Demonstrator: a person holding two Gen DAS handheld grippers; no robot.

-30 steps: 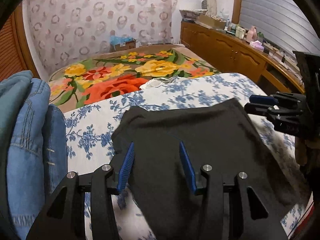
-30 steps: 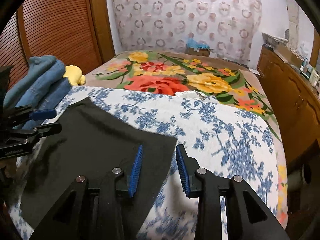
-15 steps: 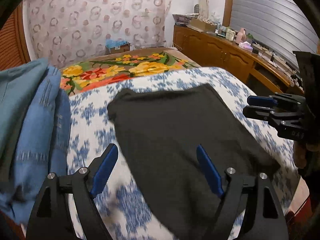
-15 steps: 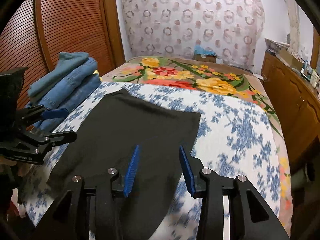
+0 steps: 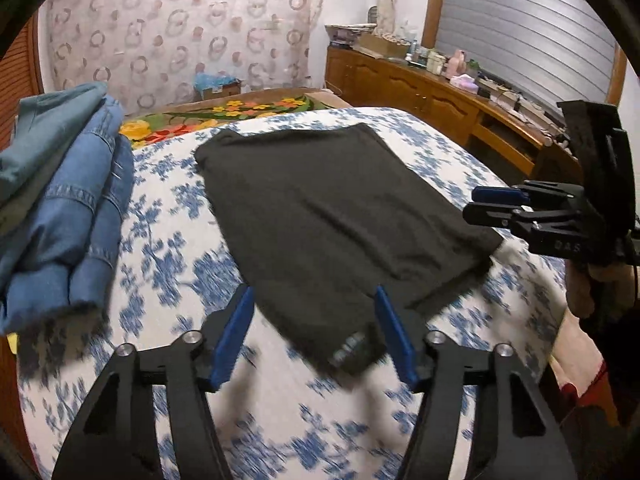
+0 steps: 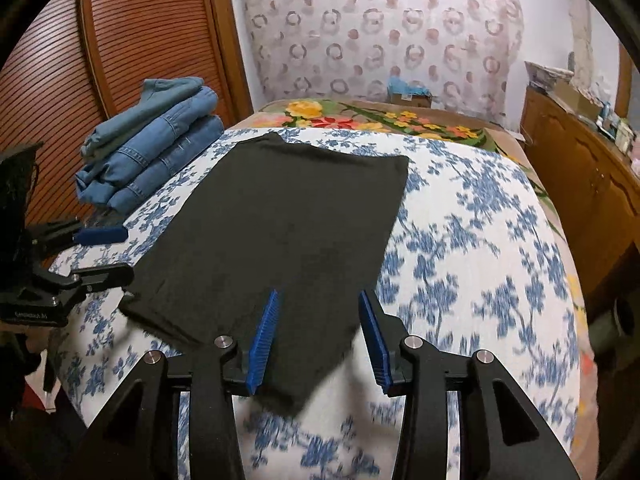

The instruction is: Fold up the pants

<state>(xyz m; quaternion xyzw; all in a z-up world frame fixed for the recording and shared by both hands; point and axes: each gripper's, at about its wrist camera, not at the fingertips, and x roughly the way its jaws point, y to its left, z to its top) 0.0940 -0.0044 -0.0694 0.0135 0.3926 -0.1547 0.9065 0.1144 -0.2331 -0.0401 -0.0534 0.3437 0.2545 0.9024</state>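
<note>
The black pants (image 5: 332, 220) lie folded flat as a rectangle on the blue-flowered white bedspread (image 5: 168, 240); they also show in the right wrist view (image 6: 280, 232). My left gripper (image 5: 314, 332) is open and empty above their near left corner, where a small label shows. My right gripper (image 6: 318, 340) is open and empty above their near right corner. Each gripper shows in the other's view, the right one (image 5: 504, 208) and the left one (image 6: 100, 256), both beside the pants and apart from them.
A stack of folded blue jeans (image 5: 60, 200) lies left of the pants, also in the right wrist view (image 6: 152, 144). A floral blanket (image 6: 380, 120) covers the far bed. A wooden dresser (image 5: 440, 96) with clutter stands right; a slatted wooden door (image 6: 120, 48) stands left.
Both grippers have drawn back toward the near edge of the pants and risen. The left jaws opened wider. The pants lie still.
</note>
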